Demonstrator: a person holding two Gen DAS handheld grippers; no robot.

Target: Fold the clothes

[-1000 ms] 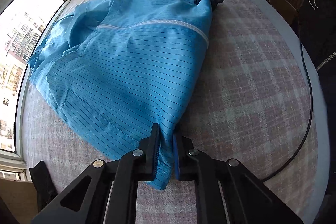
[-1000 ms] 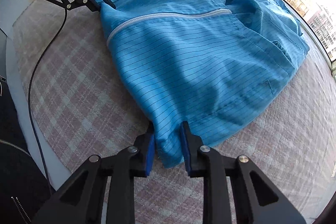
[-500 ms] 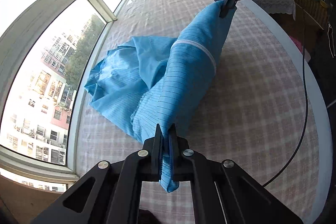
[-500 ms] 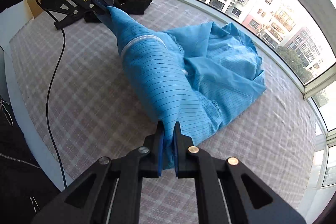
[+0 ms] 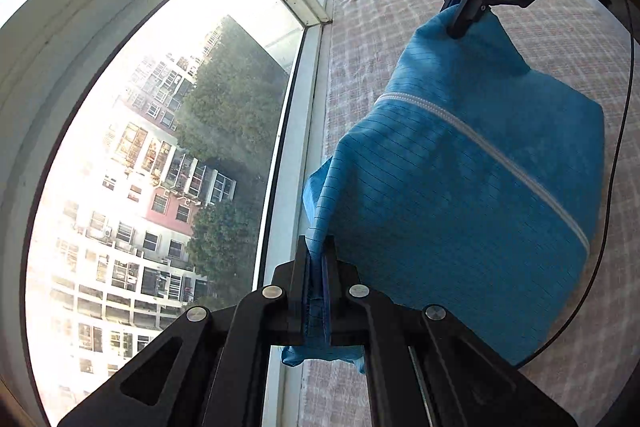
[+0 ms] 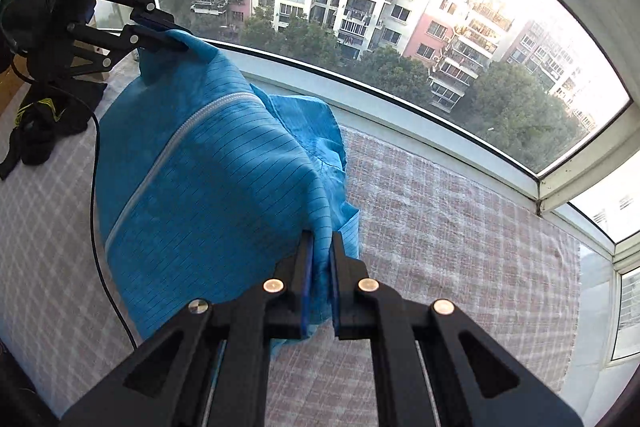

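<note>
A blue pinstriped garment (image 5: 460,195) with a white zipper hangs stretched between my two grippers above the checked bed cover (image 5: 560,39). My left gripper (image 5: 316,247) is shut on one corner of its hem, with cloth bunched between the pads. The right gripper (image 5: 464,23) pinches the opposite corner higher up. In the right wrist view my right gripper (image 6: 320,243) is shut on the garment (image 6: 208,187), and the left gripper (image 6: 176,39) holds the far corner at the upper left. The rest of the cloth sags below.
A wide curved window (image 6: 360,7) and its white sill (image 5: 296,131) border the bed. Dark clothing (image 6: 44,123) lies at the bed's far left corner. A black cable (image 6: 96,195) trails across the cover. The bed cover (image 6: 460,227) stretches toward the window on the right.
Both grippers have lifted the garment off the bed and swung it toward the window. It lay spread flat a second ago; now it hangs stretched between them.
</note>
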